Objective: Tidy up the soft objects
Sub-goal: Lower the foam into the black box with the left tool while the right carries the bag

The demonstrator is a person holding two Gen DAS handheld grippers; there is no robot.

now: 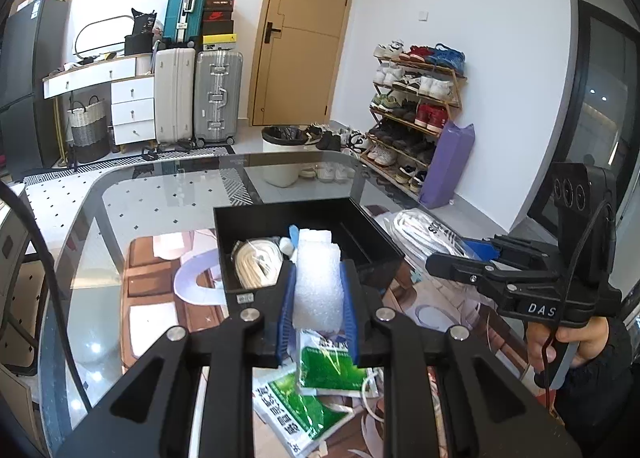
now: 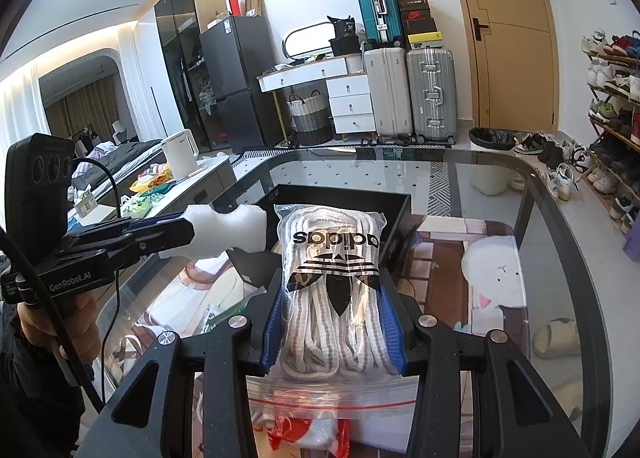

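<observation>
1. Now, both loads are airborne over the glass table point(image 1: 132, 194): left gripper point(image 1: 316, 278) clamped on the white foam block point(image 1: 318, 278), right gripper point(image 2: 334, 298) clamped on the clear bag of striped laces point(image 2: 332, 282).
2. Target is the black box point(image 1: 360, 226) just ahead, already holding a rolled cream bundle point(image 1: 256, 262) at its left side; right half of the box looks free.
3. Carry the foam forward and low over the near wall, then set it beside the bundle rather than on top, since foam rebounds and may tip out.
4. Keep the squeeze light but steady; a crushed block springs sideways on release.
5. Bring the lace bag in second, to the free right half, laying it flat so the slippery plastic does not slide over the rim.
6. Keep the two tools apart over the box to avoid a clash of fingers.
7. Leave the green packets point(image 1: 320, 374) lying below for later.
</observation>
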